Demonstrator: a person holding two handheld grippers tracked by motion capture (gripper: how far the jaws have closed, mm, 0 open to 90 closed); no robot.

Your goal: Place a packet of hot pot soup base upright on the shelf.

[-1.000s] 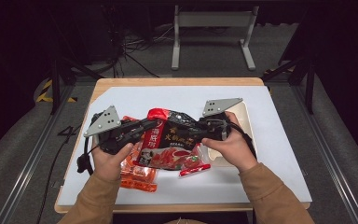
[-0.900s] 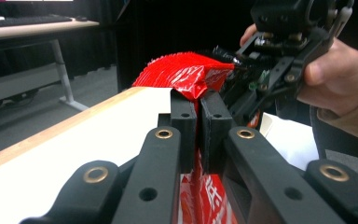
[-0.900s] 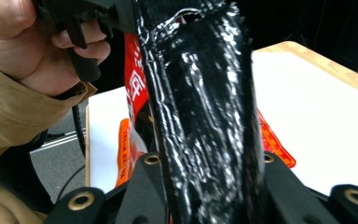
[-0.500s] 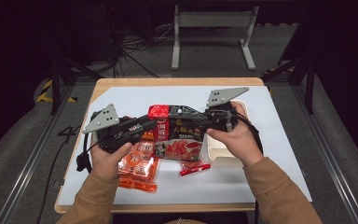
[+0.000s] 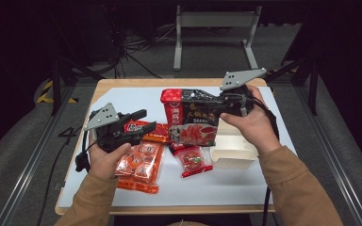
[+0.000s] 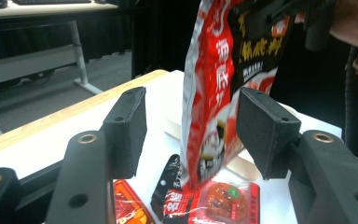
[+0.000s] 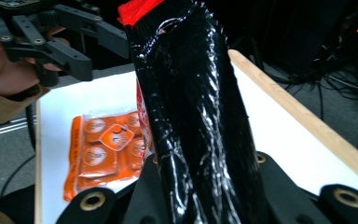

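While left gripper (image 5: 139,123) has just opened, off pouch (image 5: 191,117) | right gripper (image 5: 217,101) clamps pouch, now higher.

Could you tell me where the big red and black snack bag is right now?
In the high view the snack bag is held up by the right gripper above mid-table, left of the pale tray and over the small packets.

Left gripper (image 6: 191,135) jaws black, rising from bottom, just been opening, now spread apart. Tall red-and-black pouch (image 6: 223,88) hanging upright between jaws, clear gap at left pad; contact at right pad unclear. Other gripper (image 6: 307,18) gripping pouch at top right, hand (image 6: 354,23) beside it. Below pouch: small red sachet (image 6: 223,200), black sachet (image 6: 168,186), orange pack (image 6: 128,207) on white worktop (image 6: 42,144). Pale tray (image 6: 242,165) behind pouch.
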